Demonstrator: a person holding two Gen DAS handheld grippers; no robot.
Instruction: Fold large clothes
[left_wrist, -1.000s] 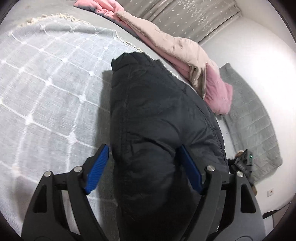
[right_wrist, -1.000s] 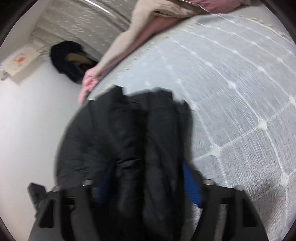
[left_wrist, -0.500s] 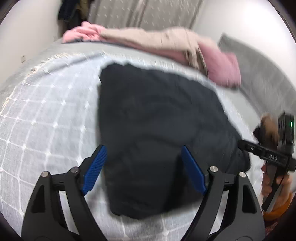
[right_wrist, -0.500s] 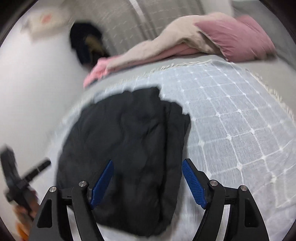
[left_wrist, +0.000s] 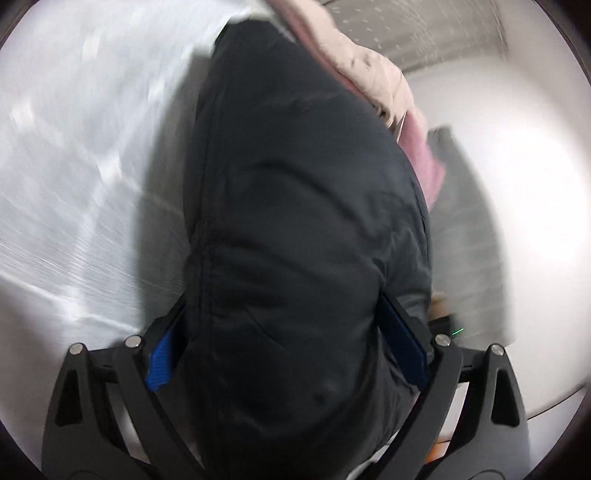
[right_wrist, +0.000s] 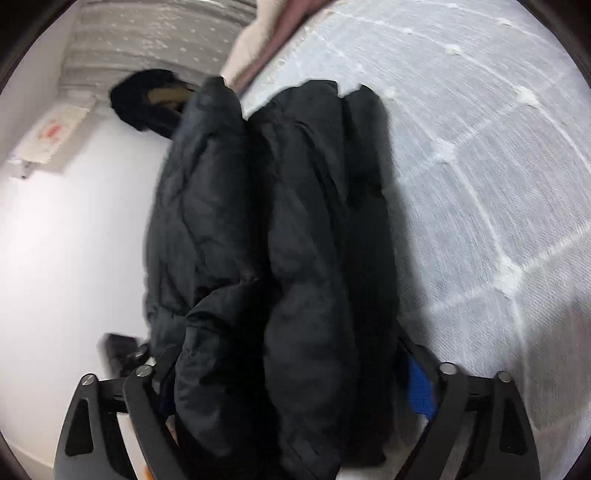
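A black padded jacket (left_wrist: 306, 229) lies folded on the grey-white checked bed cover (left_wrist: 74, 155). My left gripper (left_wrist: 288, 343) stands wide open with the thick near end of the jacket filling the gap between its blue pads (left_wrist: 159, 358). In the right wrist view the same jacket (right_wrist: 280, 236) shows stacked folds, and my right gripper (right_wrist: 291, 384) also stands wide around its near end, one blue pad (right_wrist: 419, 391) showing; the other pad is hidden by cloth. The jaws straddle the bundle; a firm pinch does not show.
A beige and pink heap of clothes (left_wrist: 373, 74) lies beyond the jacket at the bed's far edge. A grey quilt (left_wrist: 465, 236) lies by the white wall. A dark garment (right_wrist: 147, 99) hangs near the curtain (right_wrist: 159, 37). The other gripper (right_wrist: 122, 350) shows at the left.
Half a second ago both grippers were pulled back and open in front of the flat jacket. Now both have pushed forward and down onto its near ends, with cloth bulging between the jaws.
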